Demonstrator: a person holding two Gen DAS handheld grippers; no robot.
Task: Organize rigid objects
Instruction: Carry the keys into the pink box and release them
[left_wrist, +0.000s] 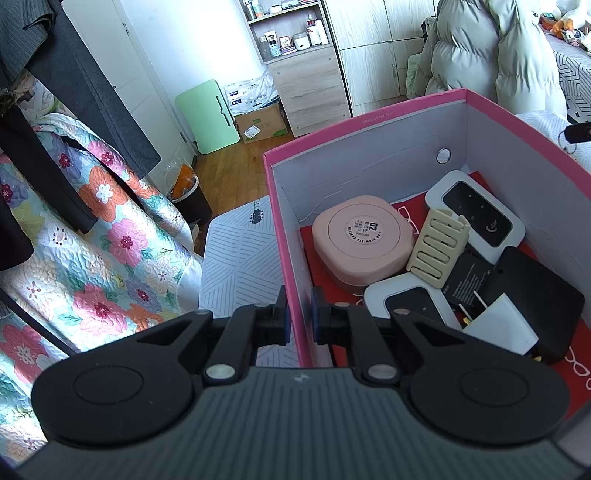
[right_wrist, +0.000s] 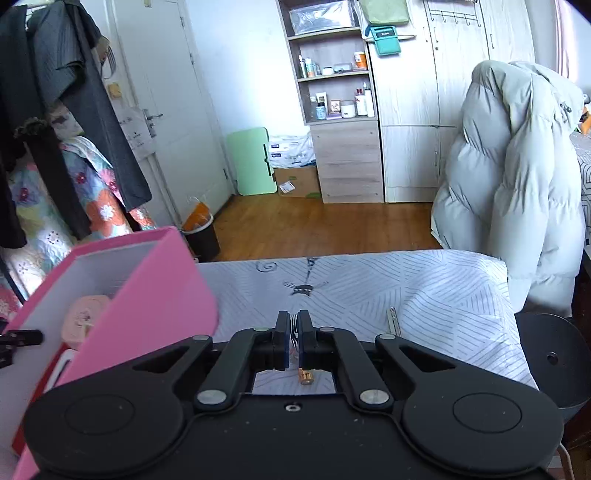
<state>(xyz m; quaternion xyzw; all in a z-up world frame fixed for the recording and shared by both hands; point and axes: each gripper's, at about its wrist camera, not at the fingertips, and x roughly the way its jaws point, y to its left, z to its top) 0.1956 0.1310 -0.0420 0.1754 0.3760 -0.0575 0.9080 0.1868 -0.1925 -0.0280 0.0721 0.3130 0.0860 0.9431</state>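
Observation:
A pink box (left_wrist: 280, 206) with white inner walls stands on the patterned table cover. My left gripper (left_wrist: 299, 314) is shut on the box's left wall. Inside lie a pink round case (left_wrist: 360, 240), a cream hair clip (left_wrist: 436, 243), two white-and-black devices (left_wrist: 476, 210), a black flat device (left_wrist: 535, 295) and a white charger plug (left_wrist: 498, 325). My right gripper (right_wrist: 293, 338) is shut on a metal key ring (right_wrist: 294, 326) with a small brass part (right_wrist: 306, 376) hanging below, to the right of the box (right_wrist: 155, 291).
A metal key-like piece (right_wrist: 392, 319) lies on the striped table cover (right_wrist: 406, 288) right of my right gripper. A puffy grey coat (right_wrist: 517, 177) hangs at the right. A floral quilt (left_wrist: 92, 240) and dark clothes are at the left. A bin (right_wrist: 201, 236) stands beyond the table.

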